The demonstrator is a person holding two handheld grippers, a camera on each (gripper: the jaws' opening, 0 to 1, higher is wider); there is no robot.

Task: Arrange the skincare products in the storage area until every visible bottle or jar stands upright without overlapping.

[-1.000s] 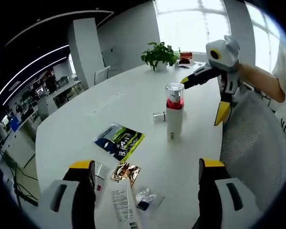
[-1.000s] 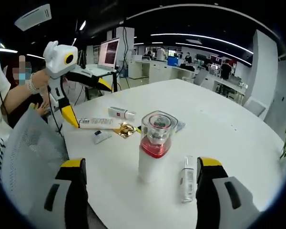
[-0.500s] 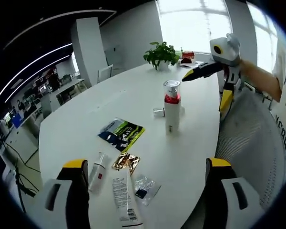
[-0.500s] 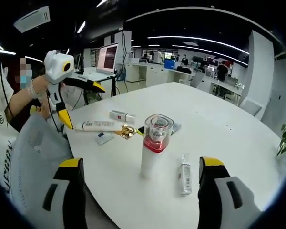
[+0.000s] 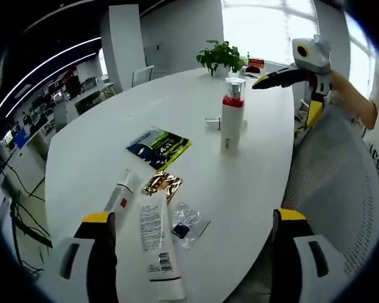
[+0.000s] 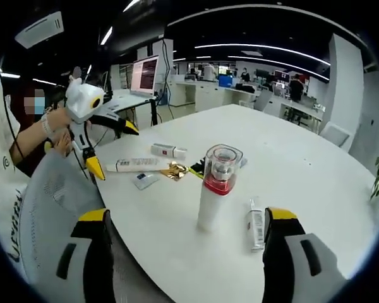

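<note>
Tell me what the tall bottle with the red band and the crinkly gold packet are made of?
The tall bottle looks like smooth white plastic with a clear, glassy cap you can see through. The gold packet looks like shiny foil, since it is wrinkled and glints. I cannot be sure of either from looks alone.

Left gripper [image 5: 189, 230] jaws wide apart; right gripper [image 6: 184, 230] likewise (both hold nothing).

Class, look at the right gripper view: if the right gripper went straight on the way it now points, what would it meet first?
Probably the upright white bottle with the red band and clear cap, standing between the open right gripper jaws' line, though depth is unclear.
</note>
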